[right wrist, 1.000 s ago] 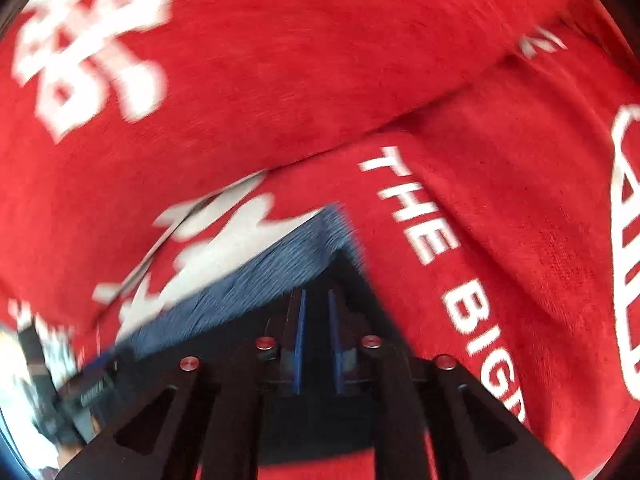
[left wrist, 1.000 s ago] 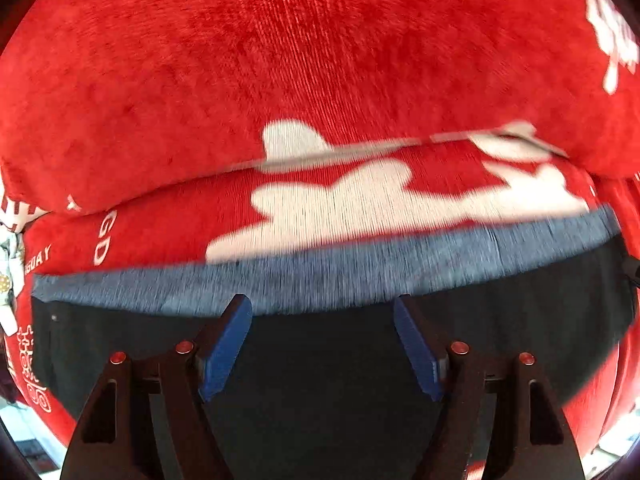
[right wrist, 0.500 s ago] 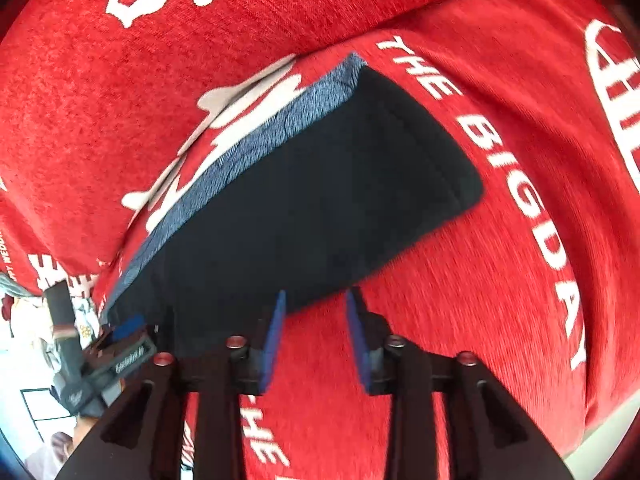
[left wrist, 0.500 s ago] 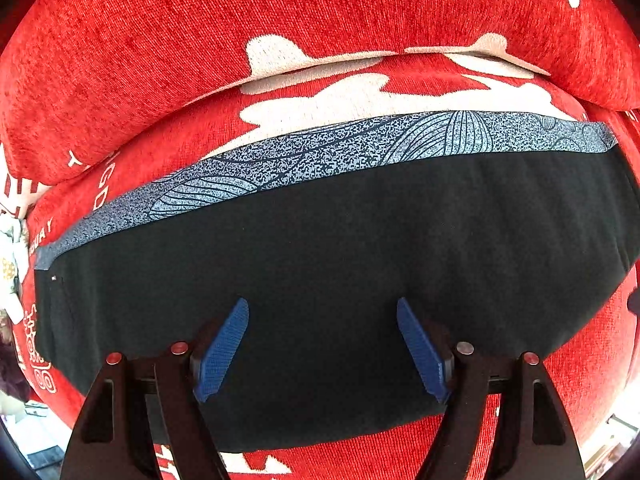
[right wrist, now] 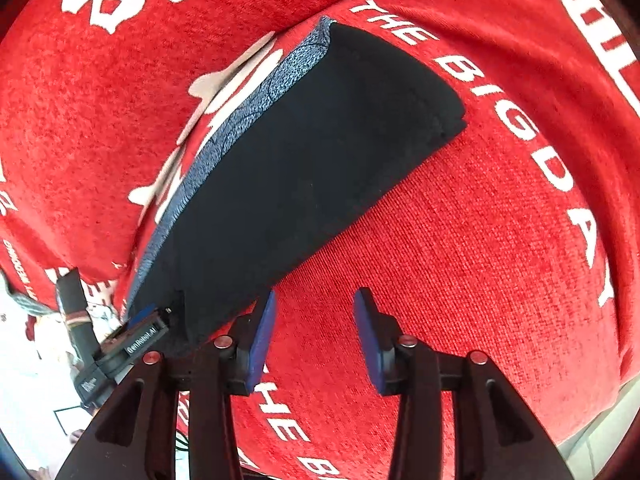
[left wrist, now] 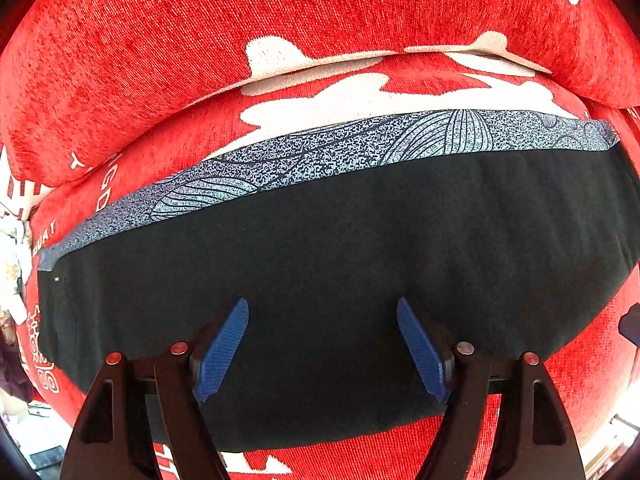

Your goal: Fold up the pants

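The black pants [left wrist: 340, 248] lie folded into a flat rectangle on a red sofa seat, with a blue-grey patterned waistband [left wrist: 320, 152] along the far edge. My left gripper [left wrist: 322, 344] is open and empty, hovering over the near part of the pants. In the right wrist view the folded pants [right wrist: 304, 160] lie up and left. My right gripper [right wrist: 314, 336] is open and empty over the red cushion, just off the pants' near edge. The left gripper's body [right wrist: 132, 340] shows at the lower left of that view.
The red sofa seat cushion [right wrist: 460, 260] carries white lettering. A red back cushion [left wrist: 240, 24] rises behind the pants. The seat's front edge [right wrist: 600, 436] and the pale floor show at the lower right. Clutter shows past the sofa's left end [left wrist: 12, 248].
My right gripper has opened, let go of the pants and drawn back off them. My left gripper has pulled back too, so more of the folded pants shows.
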A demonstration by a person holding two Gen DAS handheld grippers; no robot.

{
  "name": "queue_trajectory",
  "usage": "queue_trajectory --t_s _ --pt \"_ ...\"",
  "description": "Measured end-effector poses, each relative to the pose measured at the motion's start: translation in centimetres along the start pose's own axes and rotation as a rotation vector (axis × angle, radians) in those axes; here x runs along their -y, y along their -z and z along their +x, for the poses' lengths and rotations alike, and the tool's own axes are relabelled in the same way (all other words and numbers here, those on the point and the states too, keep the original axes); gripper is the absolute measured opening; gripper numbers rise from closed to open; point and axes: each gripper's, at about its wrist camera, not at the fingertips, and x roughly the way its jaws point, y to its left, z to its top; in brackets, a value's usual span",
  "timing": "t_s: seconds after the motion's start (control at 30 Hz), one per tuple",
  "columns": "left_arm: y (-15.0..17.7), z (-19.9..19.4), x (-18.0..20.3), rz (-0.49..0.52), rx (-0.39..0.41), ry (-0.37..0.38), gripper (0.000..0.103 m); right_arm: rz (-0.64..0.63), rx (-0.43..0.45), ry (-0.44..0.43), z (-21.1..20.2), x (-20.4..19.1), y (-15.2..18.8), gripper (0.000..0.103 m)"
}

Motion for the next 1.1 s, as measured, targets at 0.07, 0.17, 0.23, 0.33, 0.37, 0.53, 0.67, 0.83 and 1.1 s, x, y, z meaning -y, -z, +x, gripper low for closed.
queue_trajectory --t_s 0.07,0.17,0.23,0.33,0.37,0.53,0.67,0.83,1.1 --pt "0.4 -0.2 0.7 0.0 0.002 -0.004 0.078 0.024 0.004 -0.02 0.0 0.4 -0.3 0.044" --pt "0.4 -0.4 1.5 0.0 0.001 -0.009 0.078 0.063 0.014 -0.06 0.1 1.0 -0.7 0.044" --pt "0.3 -0.5 1.8 0.0 0.001 -0.009 0.078 0.09 0.021 -0.098 0.2 1.5 -0.8 0.044" --pt "0.3 -0.5 1.8 0.0 0.001 -0.009 0.078 0.135 0.041 -0.15 0.2 2.4 -0.8 0.045" --pt "0.3 -0.5 1.8 0.001 0.001 -0.009 0.078 0.152 0.05 -0.165 0.2 2.8 -0.8 0.045" --pt "0.3 -0.4 1.8 -0.001 0.0 -0.007 0.078 0.245 0.094 -0.238 0.0 4.7 -0.7 0.045" --pt "0.2 -0.5 1.9 -0.003 -0.001 -0.002 0.078 0.272 0.118 -0.279 0.1 5.6 -0.7 0.045" --pt "0.1 -0.5 2.0 0.003 0.0 -0.003 0.078 0.284 0.164 -0.313 0.5 5.7 -2.0 0.047" --pt "0.0 -0.6 2.2 0.02 -0.001 0.004 0.078 0.281 0.211 -0.388 1.9 4.7 -4.7 0.054"
